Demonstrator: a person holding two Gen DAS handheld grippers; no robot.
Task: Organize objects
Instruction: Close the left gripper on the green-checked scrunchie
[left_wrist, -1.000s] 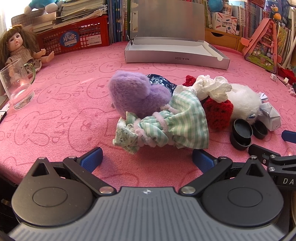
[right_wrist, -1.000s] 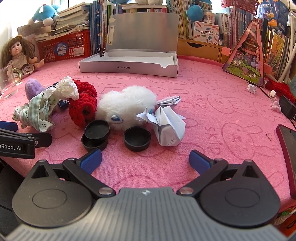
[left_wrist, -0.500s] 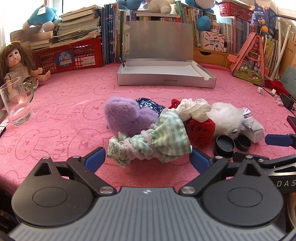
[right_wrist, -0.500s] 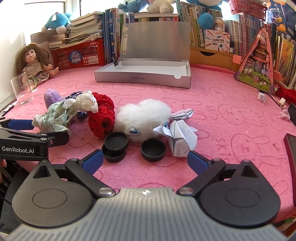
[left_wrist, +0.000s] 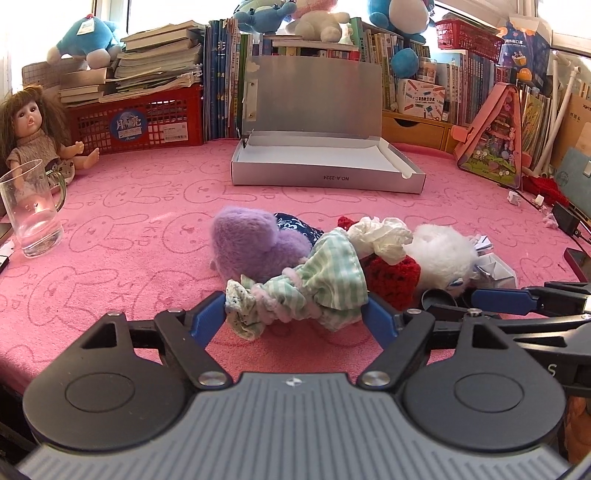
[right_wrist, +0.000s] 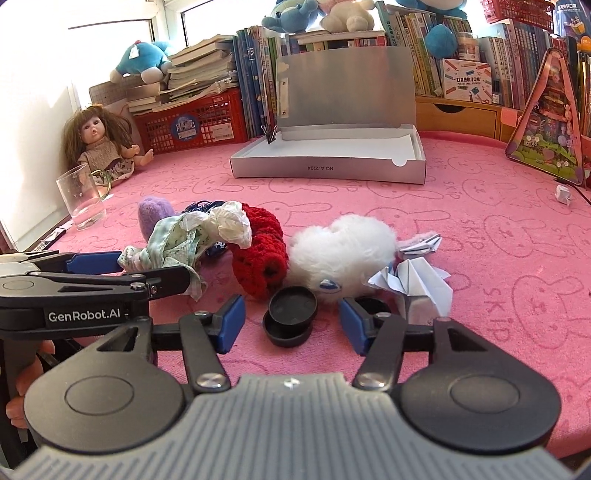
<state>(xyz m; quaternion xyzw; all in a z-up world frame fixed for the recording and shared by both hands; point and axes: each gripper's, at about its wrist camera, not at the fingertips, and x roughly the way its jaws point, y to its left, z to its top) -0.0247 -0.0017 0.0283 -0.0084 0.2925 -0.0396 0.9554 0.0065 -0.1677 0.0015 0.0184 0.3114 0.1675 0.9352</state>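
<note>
A pile of small items lies on the pink cloth-covered table (left_wrist: 122, 236). A green checked cloth (left_wrist: 325, 288) sits between the fingers of my left gripper (left_wrist: 291, 319); the closing pads reach its two ends without squeezing it. Behind it lie a purple plush (left_wrist: 251, 243), a red knit piece (left_wrist: 391, 277) and a white fluffy toy (left_wrist: 439, 254). My right gripper (right_wrist: 291, 325) is closing around two stacked black lids (right_wrist: 291, 314), with gaps left on both sides. A third black lid (right_wrist: 375, 306) hides partly behind its right finger.
An open silver box (left_wrist: 325, 177) stands at the back centre. A glass mug (left_wrist: 33, 214) and a doll (left_wrist: 33, 129) are at the left. Folded paper (right_wrist: 421, 284) lies right of the white toy (right_wrist: 343, 254). Books and a red basket (left_wrist: 147, 118) line the back.
Both pairs of jaws have narrowed, the right more so. The left fingers now flank the checked cloth and the right fingers flank the black lids. Both views have tilted upward.
</note>
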